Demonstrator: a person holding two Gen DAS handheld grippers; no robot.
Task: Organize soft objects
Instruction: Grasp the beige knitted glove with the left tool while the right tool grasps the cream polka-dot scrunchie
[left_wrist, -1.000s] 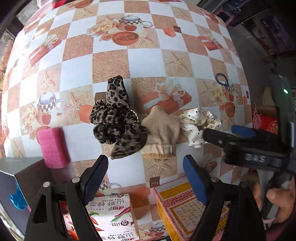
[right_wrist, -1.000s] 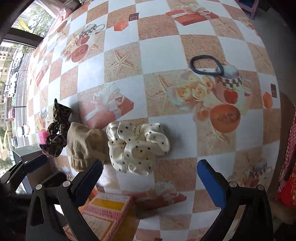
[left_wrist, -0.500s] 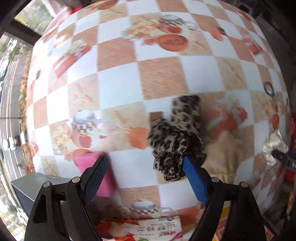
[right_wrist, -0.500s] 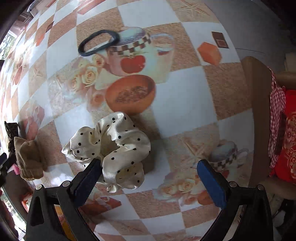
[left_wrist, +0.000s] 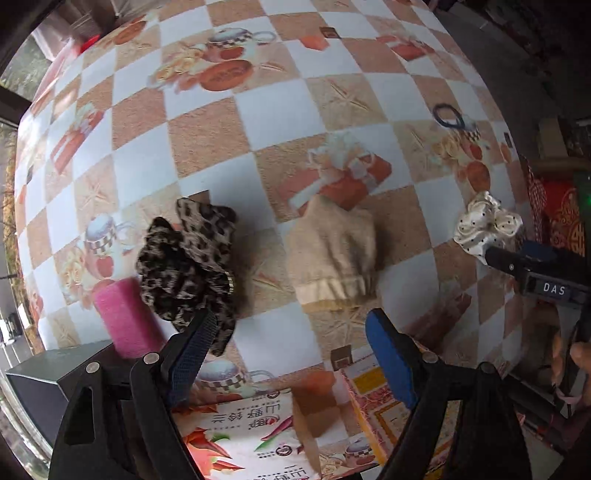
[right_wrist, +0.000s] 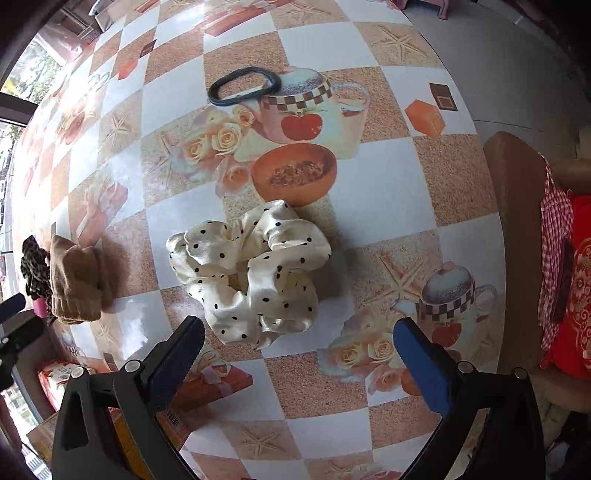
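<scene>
Both tongs stood released and empty. The left tongs (left_wrist: 291, 343) hung low in the left wrist frame, spread wide, their left finger just in front of the leopard scrunchie (left_wrist: 188, 266) at centre left; whether it touched the fabric could not be told. The right tongs (right_wrist: 295, 345) hovered at the bottom of the right wrist frame, the cream polka-dot scrunchie (right_wrist: 251, 273) lying in the middle just beyond their fingertips, ungripped.

Outward from there, a beige knit piece (left_wrist: 334, 254) lay at the centre of the left view, apart from the leopard one, and a pink sponge block (left_wrist: 123, 317) sat at lower left, partly under that scrunchie. A black hair tie (right_wrist: 242, 85) rested in the upper middle of the right view, well apart from the rest.

All soft things lay loose across the worktop (right_wrist: 177, 206). A dark box (left_wrist: 44, 384) stood at the lower left. By my judgement, little sorting was visibly done and every piece remained to be gathered.
</scene>
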